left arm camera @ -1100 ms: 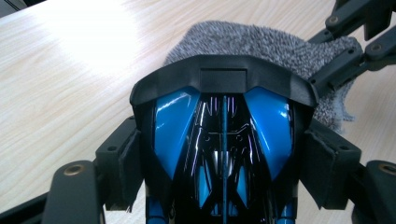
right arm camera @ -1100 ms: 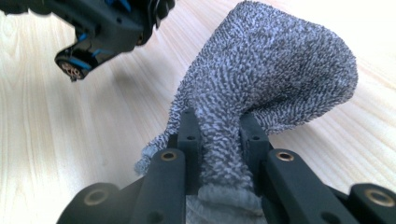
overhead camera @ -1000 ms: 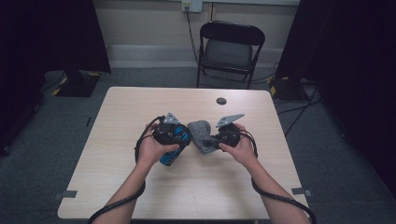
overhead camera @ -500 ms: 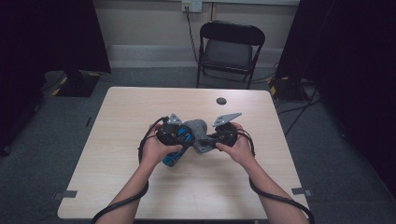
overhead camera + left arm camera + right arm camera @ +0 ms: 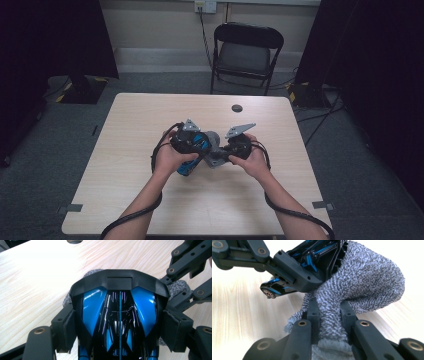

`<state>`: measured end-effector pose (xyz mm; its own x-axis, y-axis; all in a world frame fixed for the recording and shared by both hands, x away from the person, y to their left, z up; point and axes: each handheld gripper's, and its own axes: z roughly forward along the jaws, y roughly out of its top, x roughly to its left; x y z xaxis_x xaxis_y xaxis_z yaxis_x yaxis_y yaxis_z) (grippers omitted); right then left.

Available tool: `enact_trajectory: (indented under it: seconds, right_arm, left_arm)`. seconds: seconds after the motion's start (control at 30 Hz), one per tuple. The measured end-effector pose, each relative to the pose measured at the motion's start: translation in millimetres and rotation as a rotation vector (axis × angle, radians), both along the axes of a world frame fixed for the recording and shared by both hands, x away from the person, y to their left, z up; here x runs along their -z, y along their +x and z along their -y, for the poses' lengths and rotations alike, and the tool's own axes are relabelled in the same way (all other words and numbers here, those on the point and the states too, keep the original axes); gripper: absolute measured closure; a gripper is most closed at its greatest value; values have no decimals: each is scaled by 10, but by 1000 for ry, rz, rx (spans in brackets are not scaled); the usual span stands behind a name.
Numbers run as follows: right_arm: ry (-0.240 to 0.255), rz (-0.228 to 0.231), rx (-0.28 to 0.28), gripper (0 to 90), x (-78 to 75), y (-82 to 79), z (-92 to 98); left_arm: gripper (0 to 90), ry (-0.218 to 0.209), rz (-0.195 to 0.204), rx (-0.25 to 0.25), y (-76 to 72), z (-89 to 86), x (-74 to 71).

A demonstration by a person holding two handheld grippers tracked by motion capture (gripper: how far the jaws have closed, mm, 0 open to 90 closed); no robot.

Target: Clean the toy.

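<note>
Both hands have drifted slightly toward each other since a second ago, so the grey cloth that showed plainly between the two grippers is now mostly tucked behind the blue object; otherwise little has changed.

In the high view the left gripper and the right gripper meet above the middle of the table, a little nearer the person's edge than the far edge. The left hand and the right hand come in from the near edge, each with a cable trailing back.

The left gripper's jaws are spread wide and clamp the sides of a glossy blue and black toy car; its pads press on both flanks of the body. The car is held off the table top, its tail end pointing down toward the near edge in the high view.

The right gripper's jaws are nearly pressed together and pinch a bunched fold of the grey cloth. The fingers squeeze the cloth into a narrow neck, and the rest billows out beyond them and lies against the car's underside, touching it.

A small dark round disc sits near the far edge of the table, well apart from the hands. A black folding chair stands beyond the far edge.
</note>
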<state>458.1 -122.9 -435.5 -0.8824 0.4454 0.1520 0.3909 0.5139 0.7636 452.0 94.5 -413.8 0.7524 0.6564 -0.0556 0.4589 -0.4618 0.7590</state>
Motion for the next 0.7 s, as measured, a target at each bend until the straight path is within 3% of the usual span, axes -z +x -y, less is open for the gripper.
enact_trajectory:
  seconds: [0.7]
  right_arm:
    - [-4,-14,-41,755,73,-74,-82]
  left_arm:
    - [256,-14,2,-13,60,53,-50]
